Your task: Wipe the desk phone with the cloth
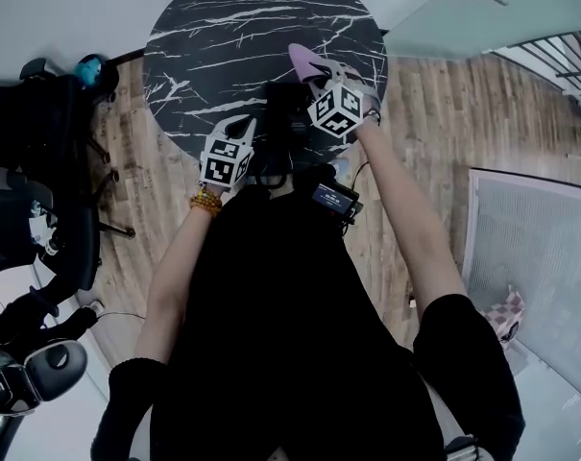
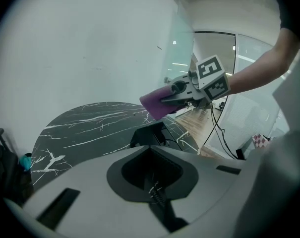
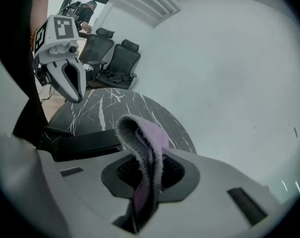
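Right gripper [image 3: 140, 182]: yours, clamped on purple cloth [image 3: 147, 133], raised over round marble bench [image 1: 204, 17]. Black desk phone [image 2: 150, 133] sits on bench below cloth. Your left gripper [image 3: 78, 94]: jaws together, empty, near phone.

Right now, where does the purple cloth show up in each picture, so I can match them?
Head view: the purple cloth is upper middle, sticking out of the right claw.
Left gripper view: right of centre, above the middle, in that same claw.
Right gripper view: bottom centre, pinched in the claw.
Shared landmark: the black marble table.
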